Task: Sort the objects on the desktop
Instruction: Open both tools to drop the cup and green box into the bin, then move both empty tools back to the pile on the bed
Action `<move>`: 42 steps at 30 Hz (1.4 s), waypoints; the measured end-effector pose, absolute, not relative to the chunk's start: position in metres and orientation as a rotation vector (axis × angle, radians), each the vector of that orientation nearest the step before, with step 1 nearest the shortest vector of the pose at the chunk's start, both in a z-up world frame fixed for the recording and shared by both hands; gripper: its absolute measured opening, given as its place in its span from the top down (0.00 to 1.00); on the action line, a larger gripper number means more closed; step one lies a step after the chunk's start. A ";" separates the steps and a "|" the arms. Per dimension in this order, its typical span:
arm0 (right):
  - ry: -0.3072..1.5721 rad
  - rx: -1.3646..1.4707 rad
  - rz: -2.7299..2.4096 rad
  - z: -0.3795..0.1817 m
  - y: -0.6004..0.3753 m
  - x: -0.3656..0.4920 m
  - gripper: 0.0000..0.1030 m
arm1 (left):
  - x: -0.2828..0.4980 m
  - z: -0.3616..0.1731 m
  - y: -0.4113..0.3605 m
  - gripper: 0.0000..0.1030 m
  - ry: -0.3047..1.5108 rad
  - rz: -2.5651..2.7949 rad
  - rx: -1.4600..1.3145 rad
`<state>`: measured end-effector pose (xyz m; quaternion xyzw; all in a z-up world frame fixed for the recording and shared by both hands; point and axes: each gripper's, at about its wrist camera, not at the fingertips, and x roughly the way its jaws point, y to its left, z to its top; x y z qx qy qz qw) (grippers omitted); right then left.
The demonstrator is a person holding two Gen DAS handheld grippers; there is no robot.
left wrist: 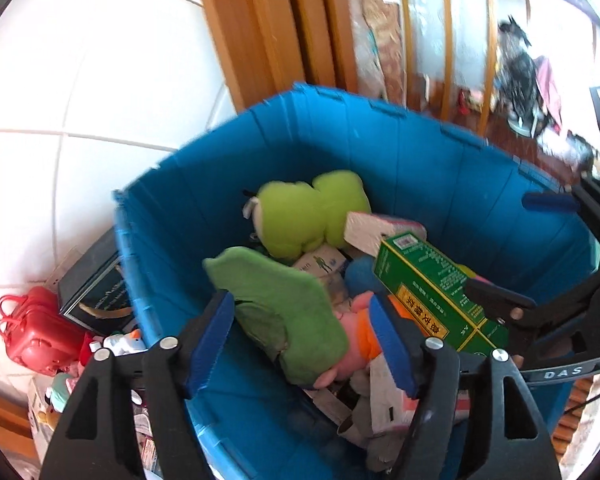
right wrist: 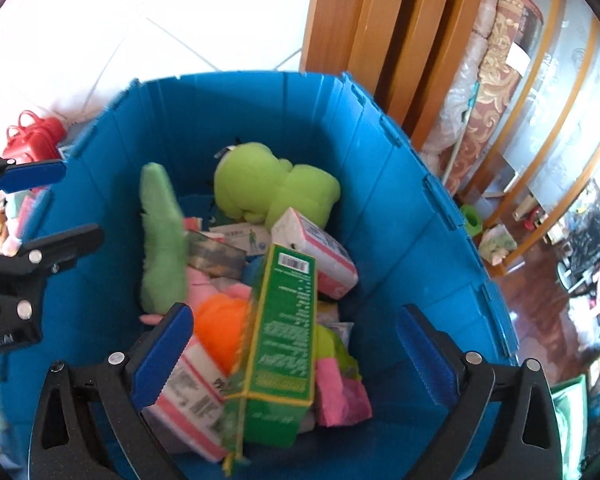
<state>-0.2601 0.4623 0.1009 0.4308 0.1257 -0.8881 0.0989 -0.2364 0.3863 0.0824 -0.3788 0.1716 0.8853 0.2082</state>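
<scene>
much of the pile inside the blue bin [left wrist: 400, 152] is lying buried: a grey-white carton under the left gripper's [left wrist: 304, 340] right finger is showing only crumpled corners, and a small white box with a green figure is peeking out from under the lime plush toy [left wrist: 312, 212]. the print on the green box [right wrist: 284, 340] is smearing with blur in the right wrist view, and its lower end is sitting half behind the gripper frame in the left wrist view. beside the bin, the red case [left wrist: 36, 332] and the small toys around it are too jumbled to tell apart.

the left gripper is hanging over the bin with its jaws parted, clamping nothing; a flat green plush piece [left wrist: 284, 308] and an orange-and-pink toy are lying below the gap, and contact is hard to judge. the right gripper [right wrist: 296, 364] is standing spread wide, its blue pads [right wrist: 162, 356] clear of the green box, which is lying tilted on the pile between them beside a pink-and-white box [right wrist: 320, 256].
</scene>
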 end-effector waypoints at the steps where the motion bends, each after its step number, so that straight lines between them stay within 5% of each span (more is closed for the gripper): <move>1: 0.364 1.257 -2.629 0.106 0.461 -0.254 0.00 | -0.232 0.088 0.378 0.32 0.453 2.482 -1.030; 9: 0.286 0.959 -2.672 0.162 0.427 -0.181 0.00 | -0.179 0.107 0.304 0.32 0.298 2.626 -0.777; 21: 0.199 0.645 -2.614 0.167 0.316 -0.105 0.00 | -0.131 0.056 0.144 0.32 0.181 2.879 -0.873; 34: 0.229 0.797 -2.415 0.066 0.186 -0.105 0.00 | -0.115 -0.091 -0.040 0.32 -0.129 3.050 -1.467; 42: 0.206 1.137 -2.343 -0.044 0.160 -0.157 0.00 | -0.116 -0.163 -0.066 0.32 -0.257 2.978 -1.641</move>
